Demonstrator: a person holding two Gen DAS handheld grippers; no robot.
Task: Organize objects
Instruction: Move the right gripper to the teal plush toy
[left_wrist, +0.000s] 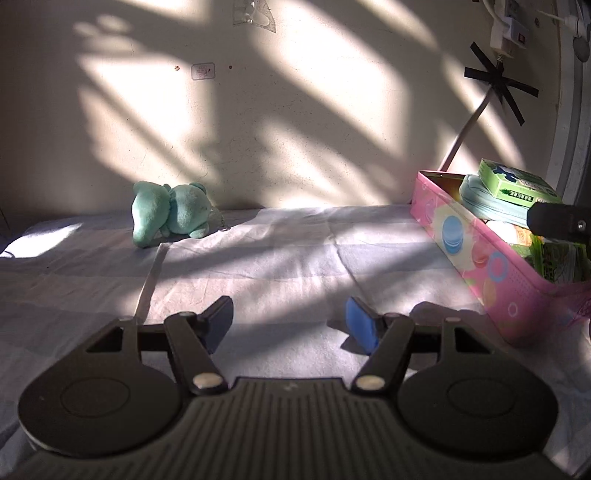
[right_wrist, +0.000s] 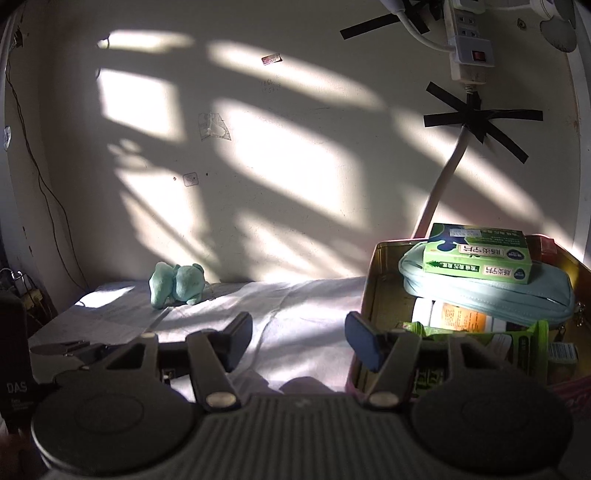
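A green plush toy (left_wrist: 168, 214) lies at the far side of the cloth-covered surface (left_wrist: 280, 251), by the wall; the right wrist view shows the plush toy (right_wrist: 177, 284) too. At the right stands a pink box (left_wrist: 491, 273) filled with a green carton (left_wrist: 517, 186), a light blue pouch (left_wrist: 491, 206) and other packets. My left gripper (left_wrist: 290, 319) is open and empty, low over the cloth, well short of the toy. My right gripper (right_wrist: 299, 341) is open and empty by the box (right_wrist: 373, 295), near its left wall, below the carton (right_wrist: 480, 254) and pouch (right_wrist: 491, 295).
A power strip (right_wrist: 469, 40) and a cable taped with black strips (right_wrist: 480, 118) hang on the wall above the box. Thin wires (right_wrist: 44, 184) run down the left wall. The left gripper's body (right_wrist: 74, 349) shows at the right wrist view's lower left.
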